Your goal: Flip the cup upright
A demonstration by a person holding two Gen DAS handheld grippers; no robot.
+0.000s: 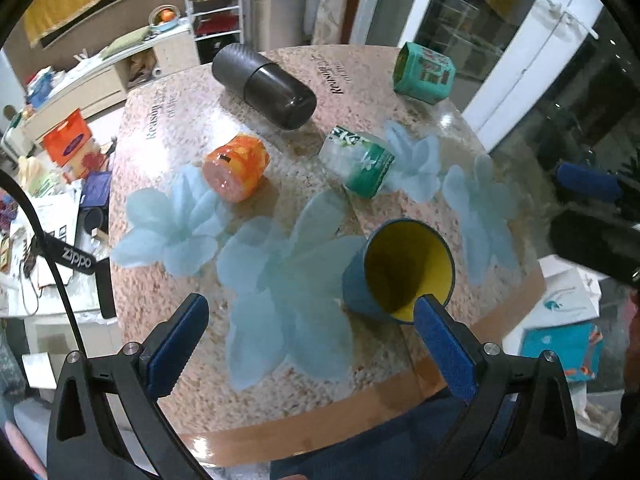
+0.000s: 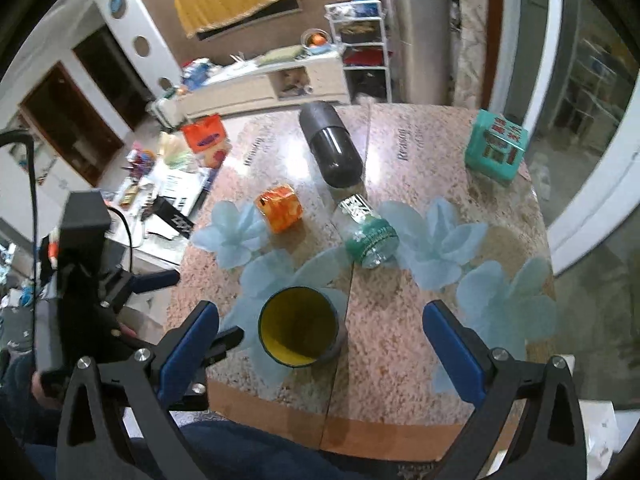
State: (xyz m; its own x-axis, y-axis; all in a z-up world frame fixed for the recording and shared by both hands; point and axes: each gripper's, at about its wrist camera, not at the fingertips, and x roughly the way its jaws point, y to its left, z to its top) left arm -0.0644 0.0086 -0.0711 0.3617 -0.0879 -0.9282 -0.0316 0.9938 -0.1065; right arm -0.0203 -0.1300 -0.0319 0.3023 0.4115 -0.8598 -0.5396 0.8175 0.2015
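Note:
A blue cup with a yellow inside (image 1: 404, 268) stands upright on the pink speckled table (image 1: 280, 392), mouth up; it also shows in the right wrist view (image 2: 298, 326). My left gripper (image 1: 312, 308) is open and empty, its right finger (image 1: 444, 344) just in front of the cup's rim. My right gripper (image 2: 320, 320) is open and empty, hovering above the cup with its fingers apart on either side. The left gripper's body shows at the left of the right wrist view (image 2: 92, 280).
On the table lie a dark grey cylinder (image 1: 264, 86), an orange roll (image 1: 236, 168), a green-capped clear jar (image 1: 358, 162) and a teal box (image 1: 424, 72). The table's near edge (image 1: 320, 436) is close to me. Cluttered furniture stands to the left (image 1: 60, 184).

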